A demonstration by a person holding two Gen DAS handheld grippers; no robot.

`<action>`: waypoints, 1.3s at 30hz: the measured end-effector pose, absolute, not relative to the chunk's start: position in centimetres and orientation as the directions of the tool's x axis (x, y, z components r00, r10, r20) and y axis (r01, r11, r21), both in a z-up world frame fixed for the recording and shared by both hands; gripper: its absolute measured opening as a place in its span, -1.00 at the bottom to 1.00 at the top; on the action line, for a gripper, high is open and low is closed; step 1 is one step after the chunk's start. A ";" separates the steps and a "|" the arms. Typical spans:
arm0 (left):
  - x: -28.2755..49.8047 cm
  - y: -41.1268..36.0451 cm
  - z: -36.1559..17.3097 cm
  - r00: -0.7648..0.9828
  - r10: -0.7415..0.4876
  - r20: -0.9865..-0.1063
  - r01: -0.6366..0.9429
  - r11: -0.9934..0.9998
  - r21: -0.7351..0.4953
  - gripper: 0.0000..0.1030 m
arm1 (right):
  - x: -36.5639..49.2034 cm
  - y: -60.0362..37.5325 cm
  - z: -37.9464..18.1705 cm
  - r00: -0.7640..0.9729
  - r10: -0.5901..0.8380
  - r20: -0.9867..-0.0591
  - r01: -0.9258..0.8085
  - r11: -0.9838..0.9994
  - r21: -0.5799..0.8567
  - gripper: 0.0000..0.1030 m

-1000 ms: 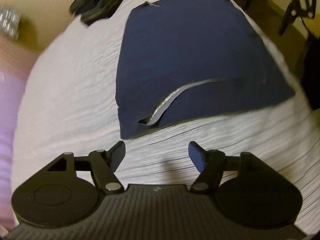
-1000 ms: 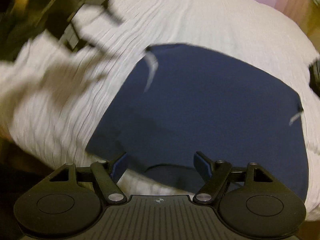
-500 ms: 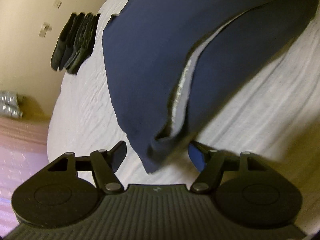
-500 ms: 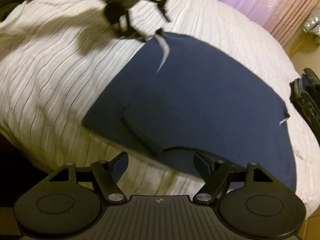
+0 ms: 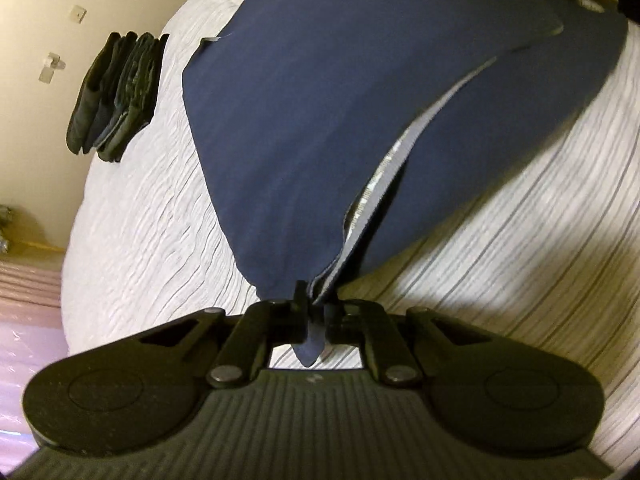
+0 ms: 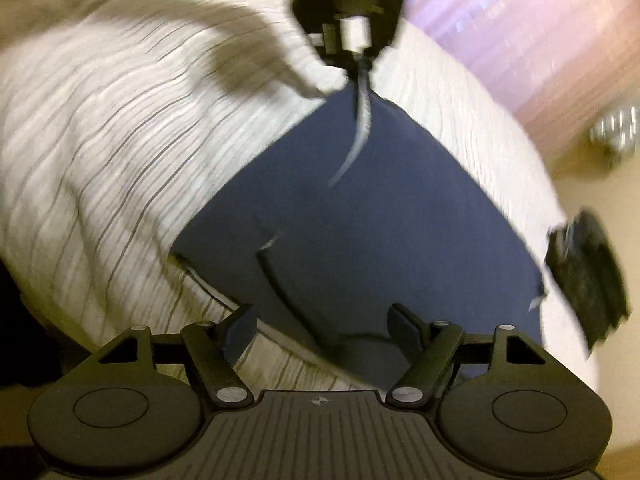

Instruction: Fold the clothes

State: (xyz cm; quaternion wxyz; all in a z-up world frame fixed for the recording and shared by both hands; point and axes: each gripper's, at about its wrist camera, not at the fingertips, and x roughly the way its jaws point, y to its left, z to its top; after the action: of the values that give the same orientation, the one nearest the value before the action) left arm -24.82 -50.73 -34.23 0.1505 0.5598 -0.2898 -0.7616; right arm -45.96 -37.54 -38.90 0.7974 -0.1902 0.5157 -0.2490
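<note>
A navy garment (image 5: 320, 100) lies spread flat on the white striped bed cover (image 5: 152, 220). My left gripper (image 5: 316, 300) is closing its jaws on the garment's near corner, where a grey-white inner band shows. The cloth is pinched between the pads and a tip hangs out behind them. In the right wrist view the same garment (image 6: 380, 220) stretches away to the left gripper (image 6: 358, 56) at its far corner. My right gripper (image 6: 322, 320) stands open just over the garment's near edge. A curved seam lies between its fingers, which do not touch it.
A stack of dark folded clothes (image 5: 116, 96) sits on the bed beyond the garment, also visible at the right in the right wrist view as folded clothes (image 6: 588, 272). Pink curtains (image 6: 520, 20) and a beige wall border the bed. The bed edge drops off close to my right gripper.
My left gripper came down to the garment's corner and closed on it. My right gripper sank toward the opposite edge and stayed open.
</note>
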 end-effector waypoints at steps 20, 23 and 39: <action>-24.6 -50.9 -35.3 -0.317 -0.521 -0.792 -0.154 -0.796 0.585 -0.88 | -46.0 -37.4 -42.0 0.398 -0.674 -0.622 0.148 0.716 -0.682 0.46; -24.5 -51.1 -35.2 -0.321 -0.515 -0.795 -0.149 -0.802 0.579 -0.87 | -46.0 -37.6 -41.2 0.404 -0.665 -0.628 0.175 0.730 -0.661 0.46; -24.1 -51.2 -35.1 -0.331 -0.506 -0.796 -0.126 -0.813 0.569 -0.86 | -46.4 -38.3 -40.9 0.411 -0.659 -0.630 0.187 0.738 -0.649 0.45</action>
State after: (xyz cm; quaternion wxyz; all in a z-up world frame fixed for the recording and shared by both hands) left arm -24.09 -51.24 -35.14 0.1239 0.5650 -0.2799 -0.7662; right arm -46.42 -38.33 -40.87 0.8022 -0.2484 0.4746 -0.2636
